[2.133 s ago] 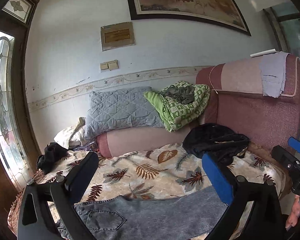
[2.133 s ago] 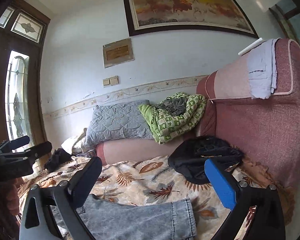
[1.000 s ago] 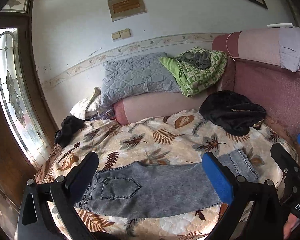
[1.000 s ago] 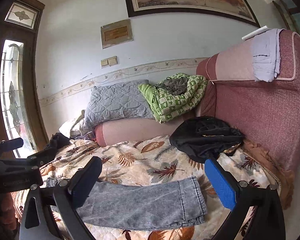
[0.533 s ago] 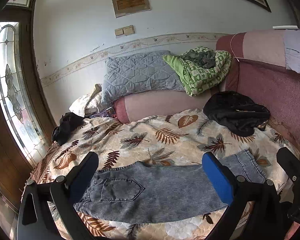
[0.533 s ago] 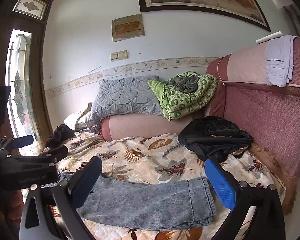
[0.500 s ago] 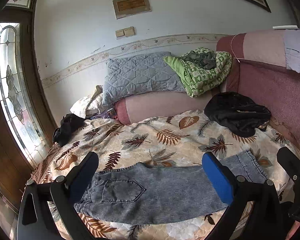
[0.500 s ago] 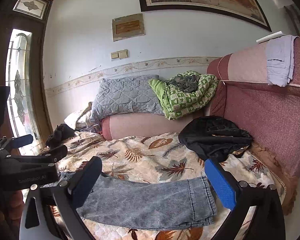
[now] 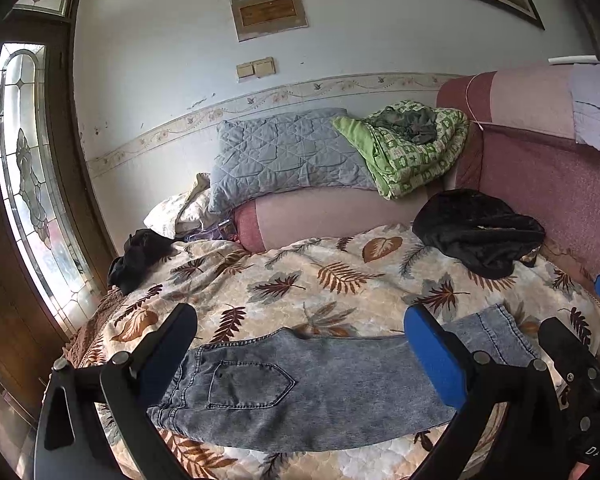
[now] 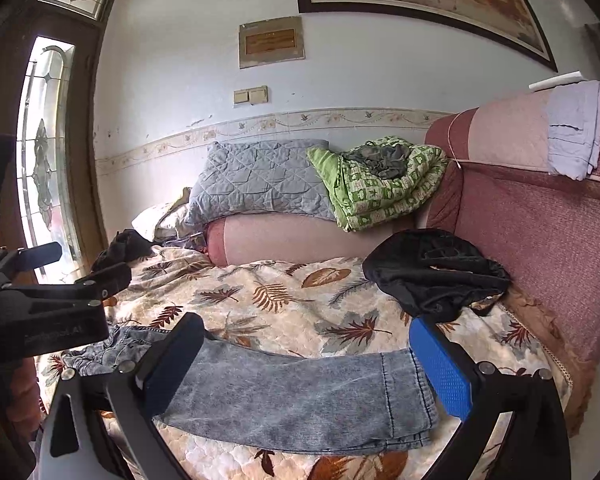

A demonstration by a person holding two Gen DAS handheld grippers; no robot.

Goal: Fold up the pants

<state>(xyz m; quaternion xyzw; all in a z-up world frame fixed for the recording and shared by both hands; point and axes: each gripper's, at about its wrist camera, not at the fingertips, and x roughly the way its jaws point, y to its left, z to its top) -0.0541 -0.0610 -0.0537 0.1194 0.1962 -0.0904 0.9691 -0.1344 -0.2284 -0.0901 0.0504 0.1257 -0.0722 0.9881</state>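
**Both tongs apart above the jeans**

The left tongs [image 9: 300, 344] and right tongs [image 10: 304, 356] gape wide, holding nothing. Below them the jeans [image 9: 300, 384] lie flat, legs stacked, across the bed [image 9: 340, 280]'s near edge, waist toward the window [image 9: 28, 184].

Bed with leaf-patterned coverlet [image 9: 300, 280]. On it lay grey denim pants [image 9: 300, 392], stretched flat crosswise near the front edge, a black garment [image 9: 476, 232] and a pink bolster [image 9: 332, 216].
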